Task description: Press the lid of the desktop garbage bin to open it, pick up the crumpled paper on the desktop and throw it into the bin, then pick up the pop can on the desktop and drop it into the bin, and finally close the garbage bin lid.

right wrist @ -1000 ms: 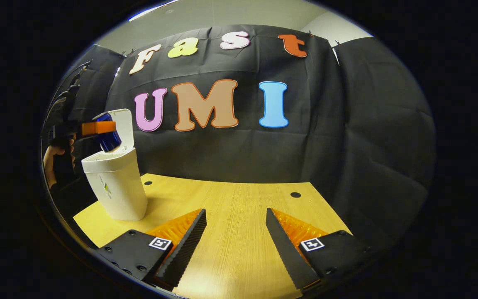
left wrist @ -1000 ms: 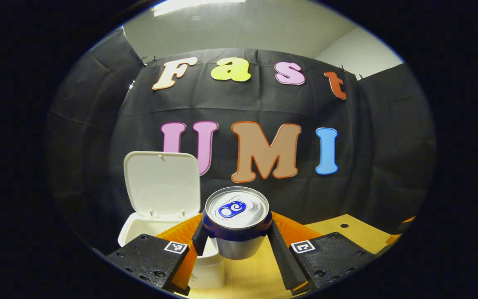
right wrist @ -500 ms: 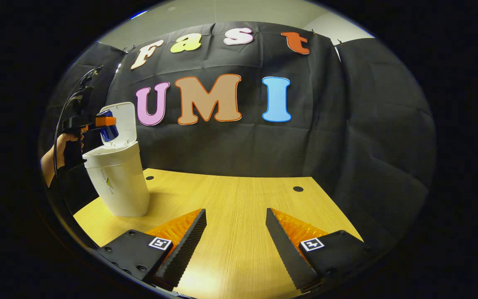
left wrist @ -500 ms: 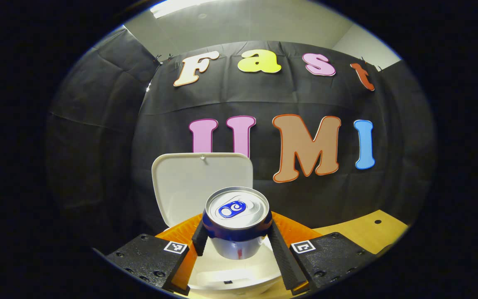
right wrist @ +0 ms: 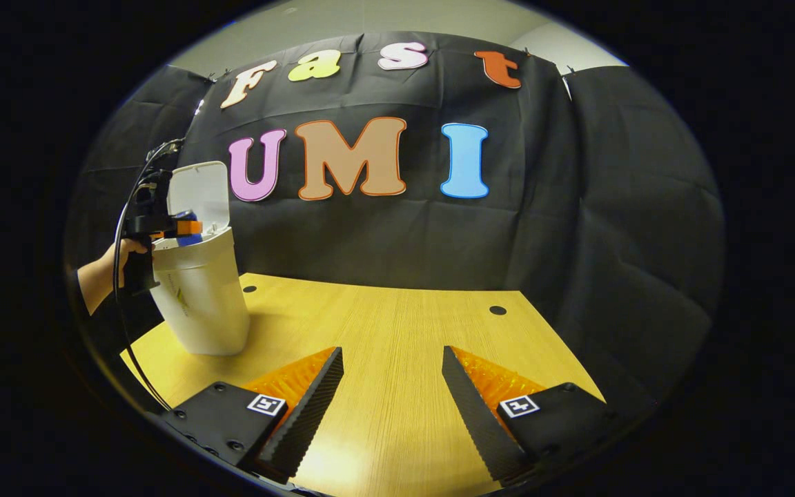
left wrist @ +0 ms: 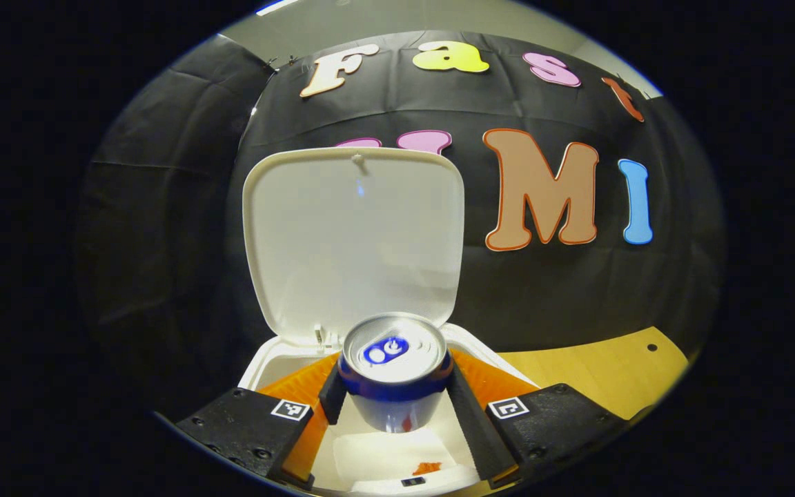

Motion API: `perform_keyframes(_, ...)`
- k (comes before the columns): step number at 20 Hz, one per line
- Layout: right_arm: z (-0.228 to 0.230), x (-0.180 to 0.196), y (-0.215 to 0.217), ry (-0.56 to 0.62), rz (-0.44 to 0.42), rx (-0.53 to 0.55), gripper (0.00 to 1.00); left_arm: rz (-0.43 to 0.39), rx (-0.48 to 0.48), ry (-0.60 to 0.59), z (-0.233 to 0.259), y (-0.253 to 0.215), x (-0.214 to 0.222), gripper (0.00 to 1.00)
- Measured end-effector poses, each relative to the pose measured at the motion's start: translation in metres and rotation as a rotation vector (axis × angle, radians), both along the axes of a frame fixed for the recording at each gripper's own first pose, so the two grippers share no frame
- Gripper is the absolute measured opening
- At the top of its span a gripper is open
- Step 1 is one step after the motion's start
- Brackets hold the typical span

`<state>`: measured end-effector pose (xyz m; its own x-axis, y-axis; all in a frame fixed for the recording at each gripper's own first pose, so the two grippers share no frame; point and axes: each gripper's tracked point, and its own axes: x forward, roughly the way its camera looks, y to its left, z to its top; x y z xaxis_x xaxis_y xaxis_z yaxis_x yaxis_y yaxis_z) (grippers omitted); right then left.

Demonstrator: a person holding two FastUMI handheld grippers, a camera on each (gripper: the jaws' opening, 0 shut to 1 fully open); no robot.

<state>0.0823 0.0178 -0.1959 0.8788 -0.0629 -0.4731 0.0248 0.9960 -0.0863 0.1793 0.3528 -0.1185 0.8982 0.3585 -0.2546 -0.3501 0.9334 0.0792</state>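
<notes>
Black cloth backs a pale wooden worktop (right wrist: 397,359); the white bin (right wrist: 199,297) stands near its left edge in the right gripper view, lid (left wrist: 352,238) raised upright behind the opening; the left gripper (left wrist: 393,399) holds the can (left wrist: 394,376) by its sides, both fingers pressing it, directly over the open bin, top end facing the camera; in the right gripper view a hand (right wrist: 121,252) holds that gripper at the bin's rim; the right gripper (right wrist: 392,397) hangs over the near edge, fingers wide apart, holding nothing.
</notes>
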Motion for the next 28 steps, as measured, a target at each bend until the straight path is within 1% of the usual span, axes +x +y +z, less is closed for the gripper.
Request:
perform_keyframes(2, 0.001, 0.002, -0.001, -0.003, 0.003, -0.005, 0.96, 0.006, 0.002, -0.024, 0.008, -0.002, -0.002, 0.9)
perform_keyframes(4, 0.003, 0.005, 0.001, -0.006, 0.008, -0.004, 0.96, -0.002, 0.039, -0.062, 0.028, -0.006, -0.005, 0.94)
perform_keyframes(5, 0.004, 0.007, 0.001, -0.008, 0.011, -0.003, 0.96, -0.014, 0.064, -0.088, 0.043, -0.009, -0.006, 0.94)
perform_keyframes(6, 0.004, 0.008, 0.003, -0.011, 0.014, -0.003, 0.96, -0.028, 0.088, -0.121, 0.062, -0.014, -0.005, 0.93)
perform_keyframes(7, 0.003, 0.01, 0.003, -0.012, 0.019, -0.002, 0.96, -0.044, 0.105, -0.151, 0.082, -0.018, -0.003, 0.94)
perform_keyframes(8, 0.003, 0.011, 0.004, -0.013, 0.022, 0.0, 0.96, -0.058, 0.117, -0.179, 0.101, -0.022, -0.001, 0.93)
perform_keyframes(9, 0.003, 0.012, 0.006, -0.014, 0.024, 0.003, 1.0, -0.068, 0.122, -0.211, 0.121, -0.026, 0.0, 0.94)
perform_keyframes(10, 0.002, 0.013, 0.006, -0.013, 0.026, 0.008, 0.96, -0.077, 0.122, -0.24, 0.14, -0.029, 0.001, 0.93)
perform_keyframes(11, 0.003, 0.015, 0.008, -0.012, 0.027, 0.014, 0.96, -0.08, 0.121, -0.269, 0.159, -0.029, 0.002, 0.92)
perform_keyframes(12, 0.002, 0.015, 0.009, -0.013, 0.028, 0.017, 0.97, -0.085, 0.118, -0.289, 0.175, -0.03, 0.005, 0.94)
perform_keyframes(13, 0.001, 0.016, 0.009, -0.015, 0.028, 0.019, 0.97, -0.092, 0.114, -0.306, 0.189, -0.031, 0.009, 0.92)
perform_keyframes(15, 0.0, 0.017, 0.009, -0.014, 0.025, 0.024, 0.97, -0.109, 0.112, -0.33, 0.213, -0.03, 0.019, 0.92)
perform_keyframes(17, 0.0, 0.017, 0.008, -0.012, 0.018, 0.032, 0.97, -0.106, 0.117, -0.338, 0.229, -0.023, 0.028, 0.92)
perform_keyframes(18, -0.001, 0.017, 0.007, -0.012, 0.013, 0.035, 0.96, -0.106, 0.111, -0.34, 0.235, -0.019, 0.035, 0.94)
perform_keyframes(19, -0.001, 0.016, 0.006, -0.011, 0.009, 0.037, 0.97, -0.101, 0.098, -0.334, 0.237, -0.014, 0.042, 0.92)
perform_keyframes(20, -0.003, 0.015, 0.005, -0.01, 0.005, 0.038, 0.97, -0.095, 0.08, -0.321, 0.236, -0.007, 0.049, 0.94)
perform_keyframes(21, -0.003, 0.014, 0.004, -0.009, 0.001, 0.036, 0.97, -0.092, 0.061, -0.301, 0.234, -0.001, 0.058, 0.92)
perform_keyframes(23, -0.003, 0.012, 0.001, -0.008, -0.009, 0.03, 0.97, -0.056, 0.034, -0.252, 0.223, 0.021, 0.073, 0.94)
perform_keyframes(26, -0.003, 0.007, -0.006, -0.006, -0.027, 0.026, 0.97, -0.007, 0.048, -0.182, 0.207, 0.048, 0.088, 0.92)
perform_keyframes(28, -0.002, 0.004, -0.009, -0.004, -0.035, 0.02, 0.97, -0.007, 0.054, -0.133, 0.194, 0.054, 0.094, 0.92)
